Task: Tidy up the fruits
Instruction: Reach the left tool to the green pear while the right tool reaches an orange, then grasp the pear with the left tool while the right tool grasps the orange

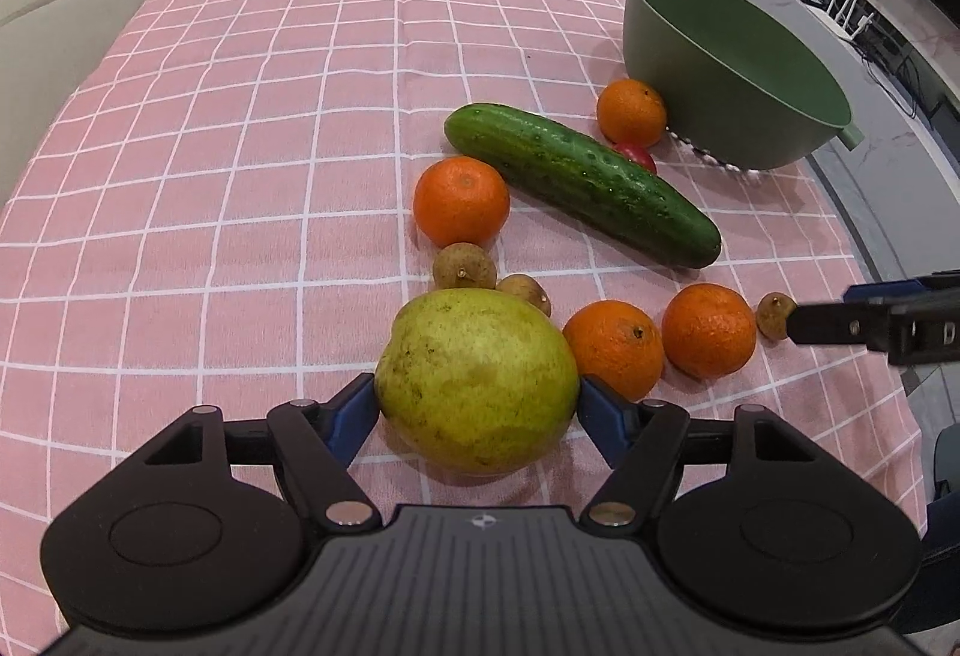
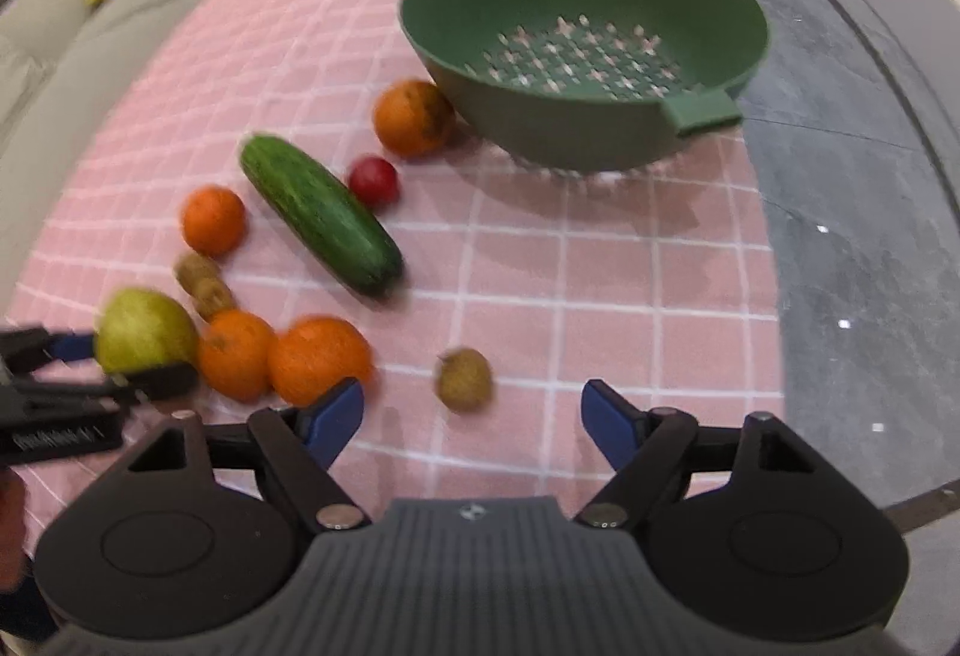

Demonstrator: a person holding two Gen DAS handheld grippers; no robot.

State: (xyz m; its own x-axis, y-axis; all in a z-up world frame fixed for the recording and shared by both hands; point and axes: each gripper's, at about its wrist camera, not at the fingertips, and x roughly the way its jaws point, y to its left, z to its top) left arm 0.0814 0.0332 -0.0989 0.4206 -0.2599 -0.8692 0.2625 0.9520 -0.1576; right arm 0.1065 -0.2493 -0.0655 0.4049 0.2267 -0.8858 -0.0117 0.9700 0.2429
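Pointing steeply down at the pink checked worktop (image 1: 240,116), the left tool (image 1: 478,404) gripped the large yellow-green pear (image 1: 477,380), its blue pads touching both sides. The right tool (image 2: 472,407) stood open, tilted down over a small brown longan (image 2: 464,379). Far right sat the green plastic colander (image 2: 585,38), beyond a dark green cucumber (image 1: 582,176).

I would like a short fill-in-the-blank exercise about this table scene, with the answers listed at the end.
1. The left gripper has its blue pads on both sides of the ____.
2. The colander on the checked cloth is ____ in colour.
3. The number of oranges on the cloth is ____.
4. The long green vegetable lying between the oranges is a ____.

Answers: pear; green; four; cucumber
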